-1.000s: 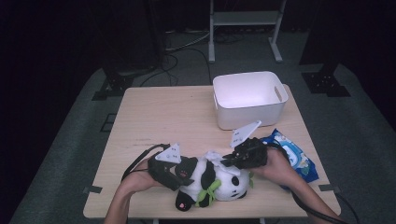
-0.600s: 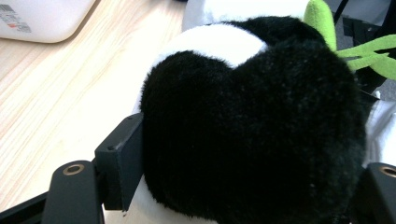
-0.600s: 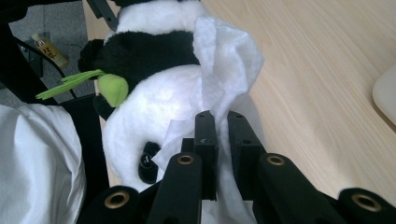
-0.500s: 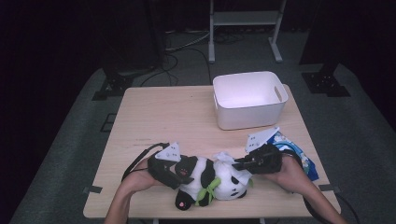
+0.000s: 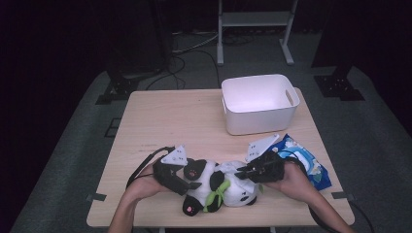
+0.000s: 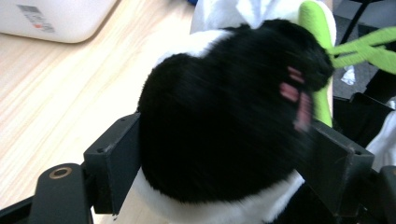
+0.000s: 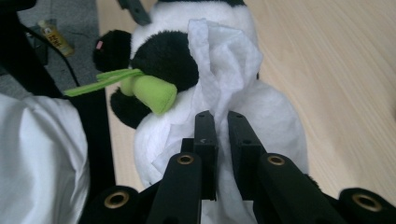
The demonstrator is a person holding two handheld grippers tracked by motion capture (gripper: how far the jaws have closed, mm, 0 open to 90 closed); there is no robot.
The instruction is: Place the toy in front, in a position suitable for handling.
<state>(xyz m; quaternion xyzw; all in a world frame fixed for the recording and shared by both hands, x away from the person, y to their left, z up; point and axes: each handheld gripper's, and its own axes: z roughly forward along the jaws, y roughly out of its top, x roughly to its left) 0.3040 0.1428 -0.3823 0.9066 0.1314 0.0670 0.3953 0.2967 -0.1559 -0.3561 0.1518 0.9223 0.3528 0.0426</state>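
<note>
I see the plush panda [image 5: 218,187] lying at the surface's [image 5: 180,121] six-o'clock edge. My left claw [image 5: 187,184] straddles its black limb, jaws having just been widening yet still touching the fur. My right claw [image 5: 241,170] is pressed together, pinching a white wipe [image 7: 224,60] on the panda.

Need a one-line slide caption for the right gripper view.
Right gripper, jaws shut on a white wipe, drapes it over the panda plush on the wooden table.
</note>
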